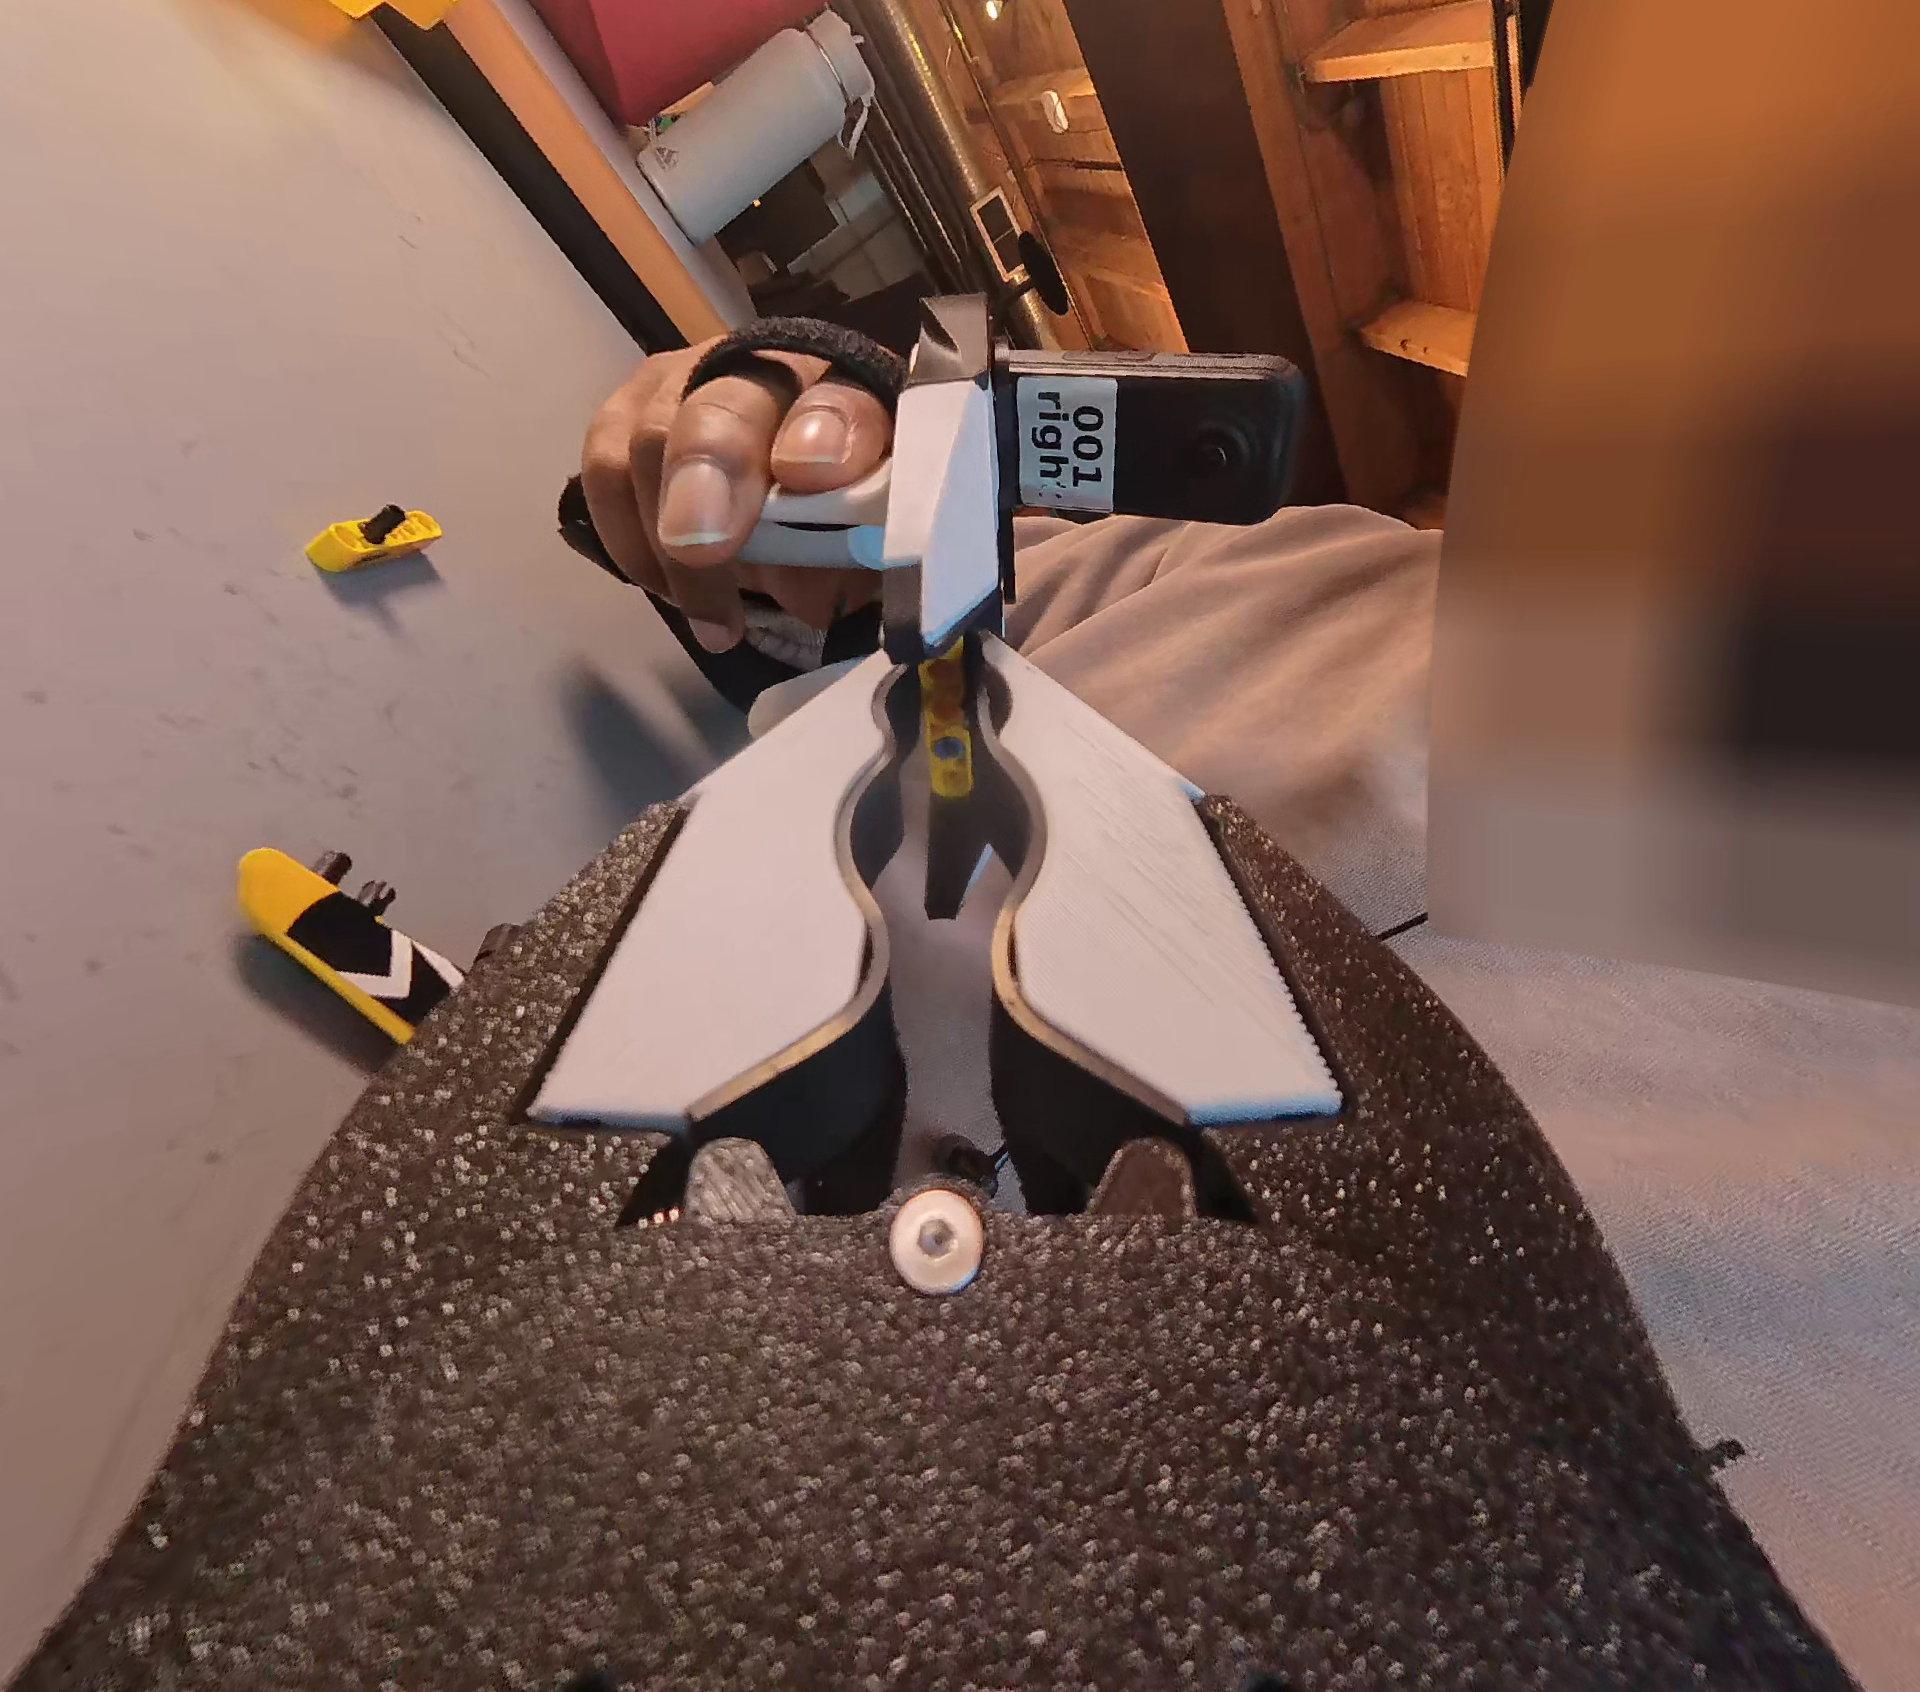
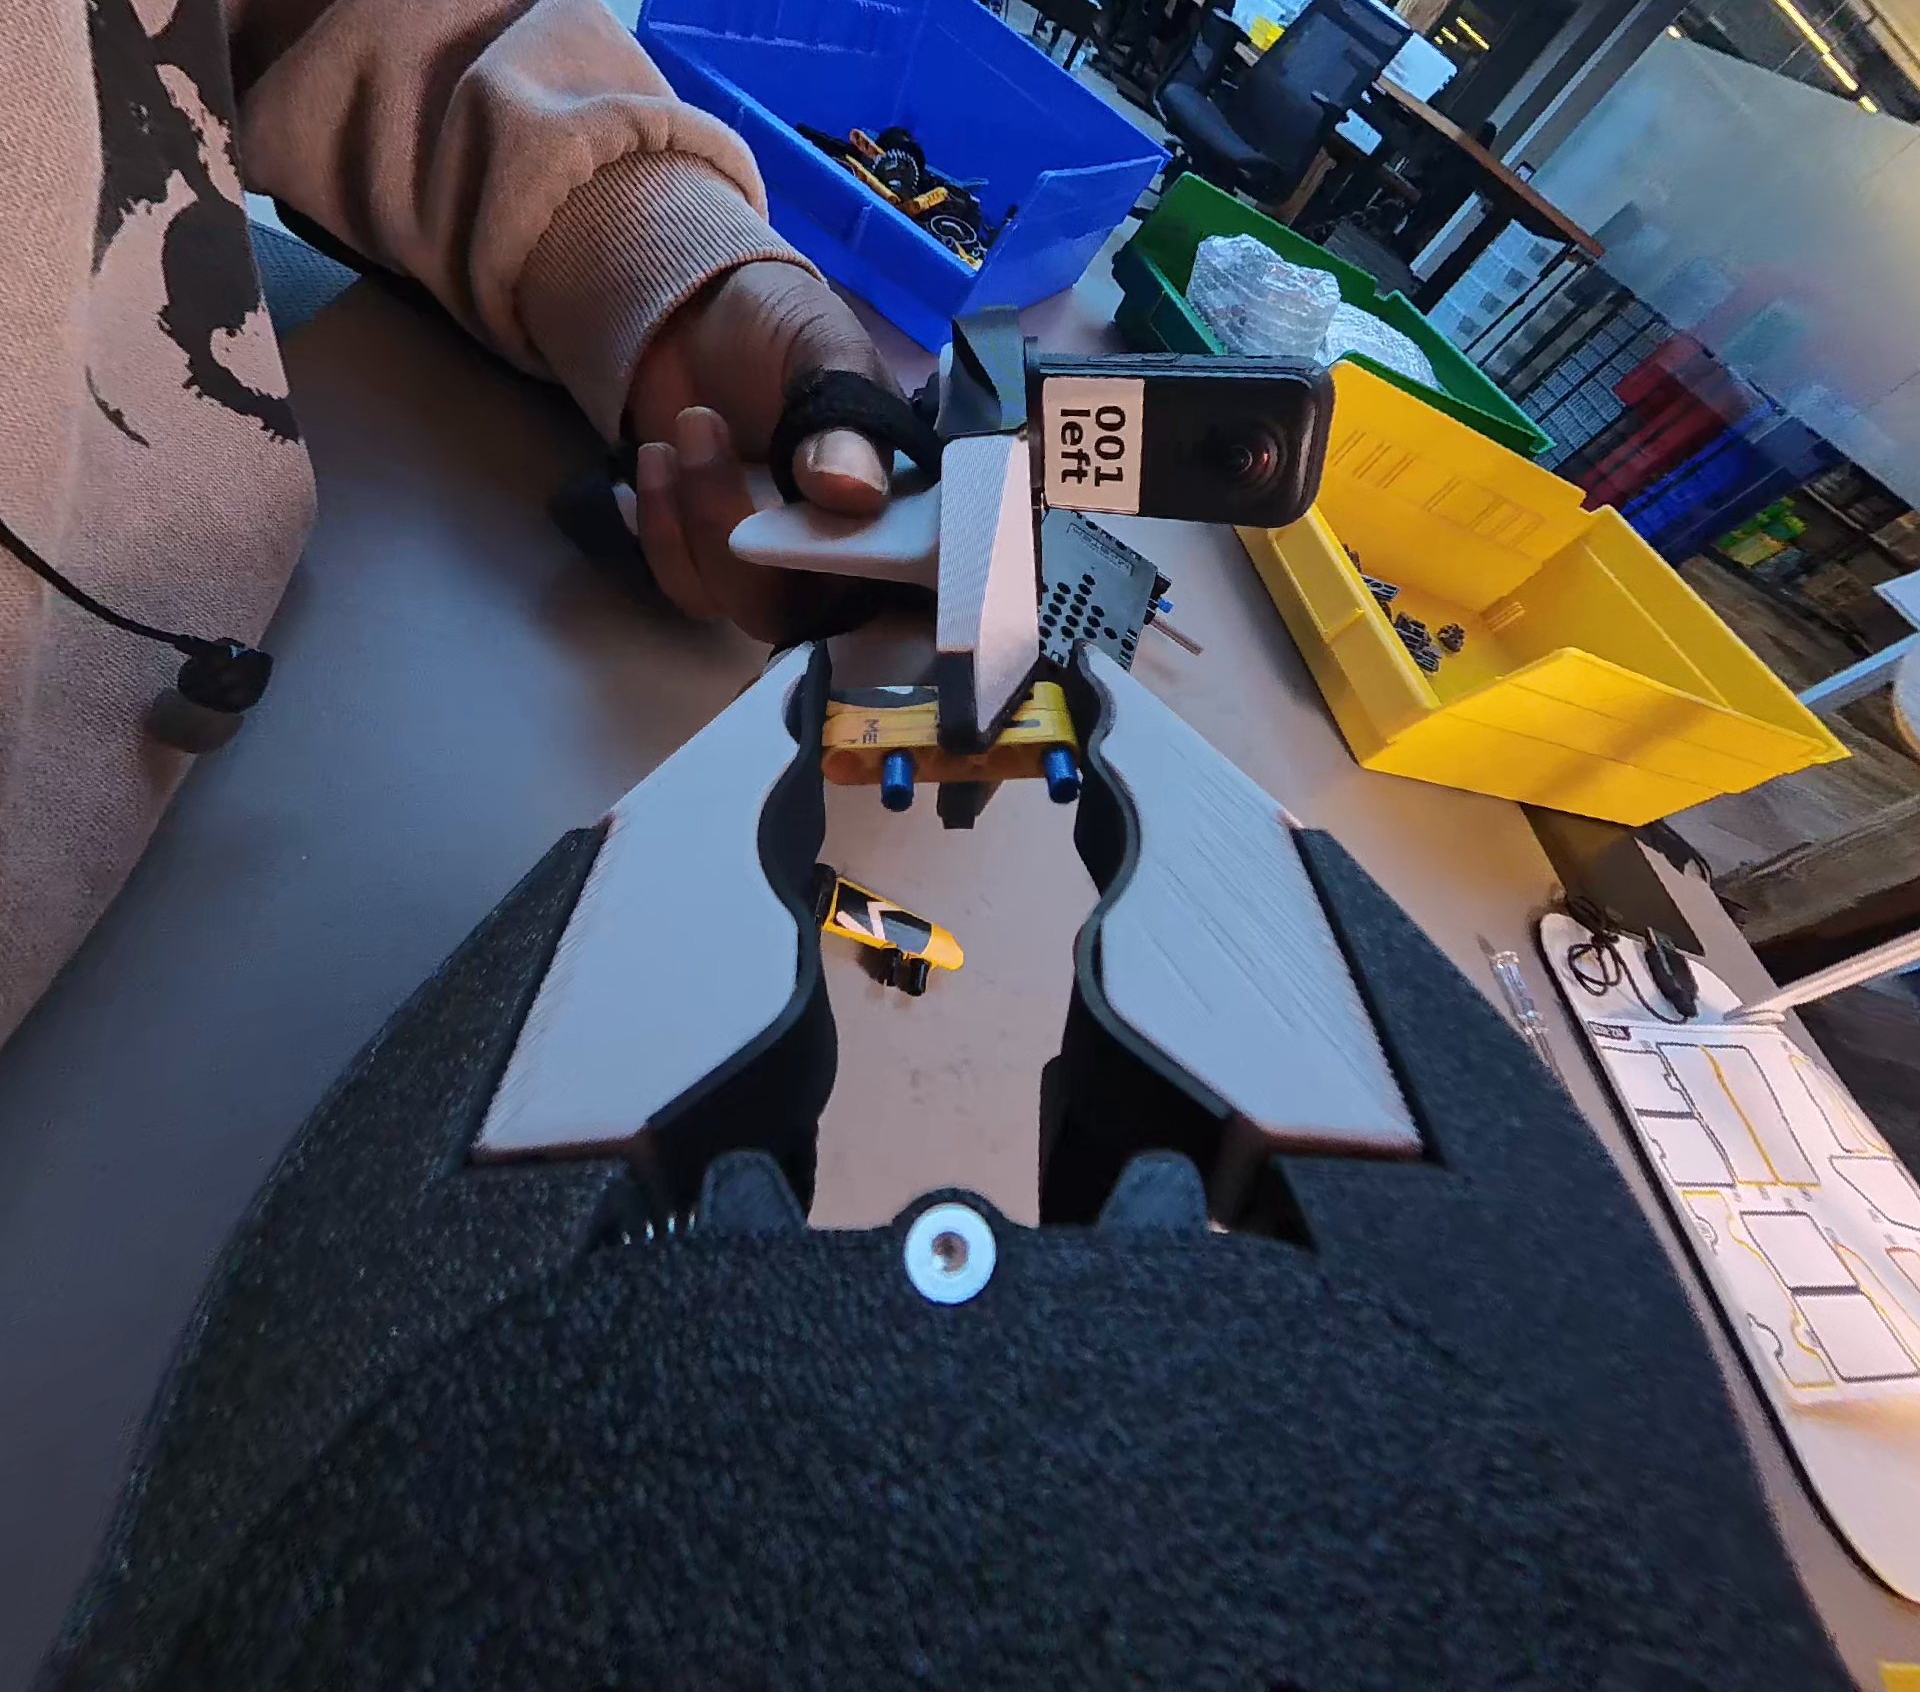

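Tongs of the left hand (image 1: 948, 712), at centre of the left wrist view, clench a thin yellow beam (image 1: 945, 733) edge-on, the right tongs (image 1: 940, 603) meeting it from above; two yellow pieces (image 1: 374, 539) lie at left on the grey tabletop (image 1: 208, 292). Right wrist view: right tongs (image 2: 951, 712) grip that beam's (image 2: 862, 733) ends, the left tongs (image 2: 977, 707) pinching its middle, with a yellow bin (image 2: 1538, 655) at right.

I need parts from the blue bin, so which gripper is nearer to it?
Left. The left gripper is just in front of the blue bin. The right gripper faces it from the side farther from the bin. Both clamp the yellow beam.
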